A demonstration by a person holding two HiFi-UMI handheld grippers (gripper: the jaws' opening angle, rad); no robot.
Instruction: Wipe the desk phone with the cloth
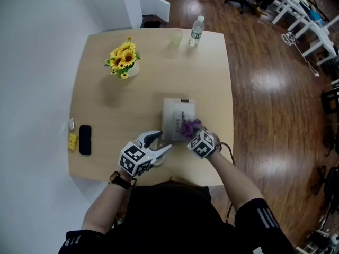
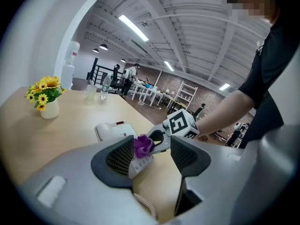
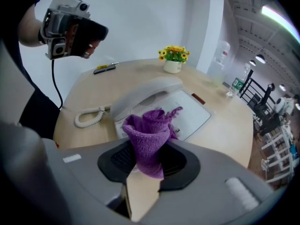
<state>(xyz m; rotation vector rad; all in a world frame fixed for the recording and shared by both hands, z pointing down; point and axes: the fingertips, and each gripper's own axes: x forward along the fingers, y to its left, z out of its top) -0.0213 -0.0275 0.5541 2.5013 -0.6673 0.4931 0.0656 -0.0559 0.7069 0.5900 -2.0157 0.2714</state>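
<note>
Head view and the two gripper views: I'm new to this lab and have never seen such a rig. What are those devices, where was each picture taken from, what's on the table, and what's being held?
There is no robot here. A person holds a two-jaw gripper in each hand, and the cubes with square markers are part of the grippers. The head view comes from a camera on the person's head, looking steeply down. Each gripper view comes from a camera riding on that gripper, looking along its jaws. On the wooden table are a white desk phone with a coiled cord, a pot of sunflowers, a water bottle, a cup and a black smartphone. The right gripper is shut on a purple cloth, held at the phone's near end. The left gripper is open and empty, beside the phone.
</note>
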